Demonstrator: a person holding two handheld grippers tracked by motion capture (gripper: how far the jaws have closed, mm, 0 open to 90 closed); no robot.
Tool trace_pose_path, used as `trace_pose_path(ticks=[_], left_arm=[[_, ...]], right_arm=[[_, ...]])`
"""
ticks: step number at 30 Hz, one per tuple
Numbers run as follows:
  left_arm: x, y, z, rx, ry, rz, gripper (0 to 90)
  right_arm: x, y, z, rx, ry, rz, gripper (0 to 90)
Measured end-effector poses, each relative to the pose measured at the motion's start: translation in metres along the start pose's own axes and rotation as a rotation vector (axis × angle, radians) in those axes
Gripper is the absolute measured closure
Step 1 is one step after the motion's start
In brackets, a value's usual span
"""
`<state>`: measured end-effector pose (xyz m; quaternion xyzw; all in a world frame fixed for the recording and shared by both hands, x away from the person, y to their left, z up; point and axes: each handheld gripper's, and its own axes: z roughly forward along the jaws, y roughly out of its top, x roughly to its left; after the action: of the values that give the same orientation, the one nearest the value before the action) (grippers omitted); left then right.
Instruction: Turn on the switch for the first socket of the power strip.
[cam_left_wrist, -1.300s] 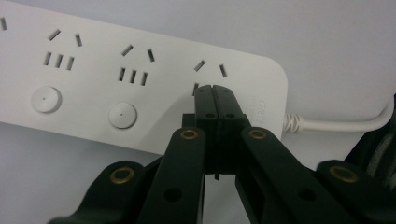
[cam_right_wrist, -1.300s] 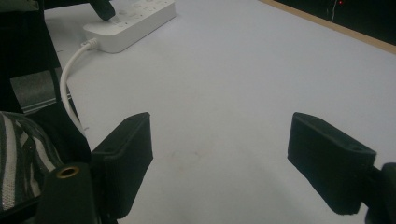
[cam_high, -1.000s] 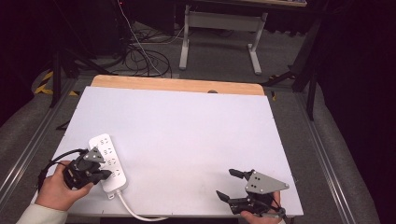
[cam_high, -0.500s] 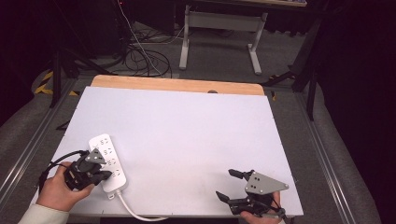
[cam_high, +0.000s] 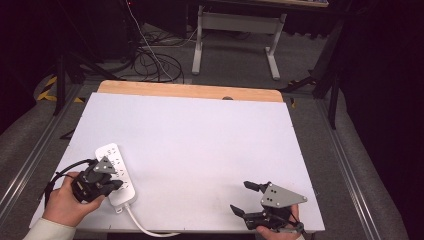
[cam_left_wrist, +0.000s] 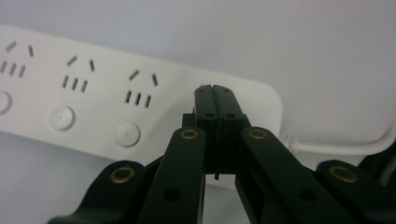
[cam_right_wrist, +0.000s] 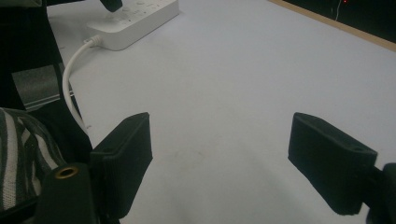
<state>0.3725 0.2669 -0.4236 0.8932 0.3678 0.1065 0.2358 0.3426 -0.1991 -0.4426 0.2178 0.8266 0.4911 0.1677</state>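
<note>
- White plastic power strip (cam_high: 117, 174) w/ rows of sockets & round buttons lies flat on the white rectangular worktop (cam_high: 200, 145), at approx 8 o'clock of the sheet, long axis running 11-to-5.
- Its white round cable (cam_high: 145, 227) leaves the near end toward 5 o'clock & curls along the worktop's near edge.
- Left gripper (cam_high: 111, 181), black w/ grey three-cornered plate, held in the person's left hand (cam_high: 67, 202), sits right over the strip's near end.
- Left gripper view: the fingers (cam_left_wrist: 215, 107) are pressed fully together, nothing between them; tips lie against the strip (cam_left_wrist: 93, 98) top near the cable end, at approx 3 o'clock of the nearest round button (cam_left_wrist: 127, 134). Can't tell if tips press or just rest.
- Right gripper (cam_high: 245, 198), same build, at 5 o'clock of the worktop, well apart from the strip; right hand (cam_high: 280, 232) mostly past the near edge.
- Right gripper view: fingers (cam_right_wrist: 126, 158) spread wide, bare worktop (cam_right_wrist: 233, 93) between them, holding nothing; strip (cam_right_wrist: 135, 21) shows far off at 11 o'clock w/ cable (cam_right_wrist: 70, 88) looping down.
- Wooden strip (cam_high: 190, 91) edges the worktop's far side, 12 o'clock.
</note>
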Motion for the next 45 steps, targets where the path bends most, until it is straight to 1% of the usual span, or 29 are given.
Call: trace_pose_path(ticks=[1, 4, 6, 7, 8, 11, 13, 16, 20, 21, 23, 25, 27, 28, 29, 30, 31, 32, 33, 35, 36, 37, 38, 39, 40, 41, 42, 43, 45], left_arm=[[-0.001, 0.002, -0.004, -0.01, 0.005, 0.009, 90.0], [-0.003, 0.002, -0.01, -0.032, 0.0, 0.008, 90.0], [-0.003, 0.002, -0.014, -0.04, 0.012, 0.014, 90.0], [-0.004, 0.002, -0.016, -0.048, 0.006, 0.009, 90.0], [-0.004, 0.002, -0.019, -0.053, 0.012, 0.015, 90.0], [-0.006, 0.002, -0.023, -0.075, 0.009, 0.015, 90.0], [-0.006, 0.003, -0.027, -0.088, 0.022, 0.034, 90.0], [-0.007, 0.004, -0.034, -0.125, 0.018, 0.039, 90.0], [-0.009, 0.005, -0.038, -0.138, 0.016, 0.048, 90.0], [-0.009, 0.006, -0.039, -0.145, 0.026, 0.053, 90.0], [-0.009, 0.006, -0.04, -0.156, 0.026, 0.054, 90.0], [-0.01, 0.006, -0.042, -0.163, 0.018, 0.055, 90.0], [-0.008, 0.007, -0.044, -0.195, -0.003, 0.044, 90.0], [-0.008, 0.007, -0.045, -0.215, -0.012, 0.037, 81.7], [-0.009, 0.007, -0.046, -0.236, -0.01, 0.043, 72.1], [-0.01, 0.007, -0.047, -0.271, -0.014, 0.048, 69.3], [-0.01, 0.006, -0.048, -0.319, -0.002, 0.061, 61.8], [-0.01, 0.006, -0.049, -0.351, -0.002, 0.062, 52.5], [-0.009, 0.005, -0.05, -0.371, -0.005, 0.067, 48.1], [-0.008, 0.003, -0.051, -0.426, -0.008, 0.064, 43.9], [-0.006, 0.002, -0.053, -0.438, -0.016, 0.056, 39.6], [-0.006, 0.002, -0.053, -0.438, -0.016, 0.056, 38.5], [-0.005, 0.001, -0.054, -0.457, -0.024, 0.049, 37.8], [-0.005, -0.002, -0.056, -0.513, -0.022, 0.046, 36.0], [-0.005, -0.004, -0.058, -0.535, -0.013, 0.041, 32.9], [-0.005, -0.004, -0.058, -0.535, -0.013, 0.041, 30.5], [-0.007, -0.007, -0.06, -0.583, 0.014, 0.039, 29.3], [-0.007, -0.009, -0.061, -0.608, 0.037, 0.044, 29.0], [-0.008, -0.014, -0.062, -0.65, 0.061, 0.051, 28.2]], right_arm=[[0.0, 0.0, 0.0, 0.0, 0.0, 0.0, 22.1], [0.0, 0.0, 0.0, -0.002, -0.002, 0.0, 22.1], [0.0, 0.0, 0.0, -0.002, 0.0, 0.0, 22.1], [0.0, -0.001, 0.0, -0.001, 0.0, -0.001, 22.1], [0.0, 0.0, 0.0, -0.002, 0.001, 0.0, 22.1], [0.0, 0.0, -0.001, -0.005, 0.001, 0.001, 22.1], [0.0, 0.0, -0.001, -0.004, 0.0, 0.004, 22.1], [-0.001, -0.001, 0.0, -0.002, 0.002, 0.0, 22.1], [0.0, 0.0, -0.001, -0.002, -0.002, 0.004, 22.1], [-0.001, 0.0, -0.001, -0.003, -0.003, 0.004, 22.1], [-0.001, -0.001, -0.001, -0.003, -0.002, 0.003, 22.1], [-0.001, -0.001, -0.001, -0.004, -0.002, 0.003, 22.1], [-0.001, -0.001, -0.001, -0.005, -0.002, 0.005, 22.1], [-0.001, -0.001, -0.001, -0.003, -0.002, 0.003, 22.1], [-0.001, -0.001, -0.001, -0.003, -0.002, 0.003, 22.1], [-0.001, -0.001, -0.001, -0.002, -0.004, 0.004, 22.1], [-0.001, -0.001, -0.001, -0.005, -0.003, 0.004, 22.1], [-0.001, -0.001, -0.001, -0.003, -0.005, 0.004, 22.1], [-0.001, -0.001, -0.001, -0.005, -0.005, 0.003, 22.1], [-0.001, -0.001, -0.001, -0.004, -0.006, 0.003, 22.1], [-0.001, -0.001, -0.001, -0.004, -0.006, 0.003, 22.1], [-0.001, -0.001, -0.002, -0.007, -0.005, 0.003, 22.1], [-0.001, -0.001, -0.002, -0.009, -0.006, 0.003, 22.1], [-0.001, -0.001, -0.002, -0.01, -0.007, 0.002, 22.1], [-0.001, -0.001, -0.002, -0.011, -0.007, 0.004, 22.1], [-0.001, -0.001, -0.002, -0.011, -0.007, 0.004, 22.1], [-0.001, -0.001, -0.003, -0.01, -0.008, 0.006, 22.1], [-0.001, -0.001, -0.003, -0.011, -0.009, 0.007, 22.1], [-0.001, -0.001, -0.003, -0.012, -0.012, 0.01, 22.1]])
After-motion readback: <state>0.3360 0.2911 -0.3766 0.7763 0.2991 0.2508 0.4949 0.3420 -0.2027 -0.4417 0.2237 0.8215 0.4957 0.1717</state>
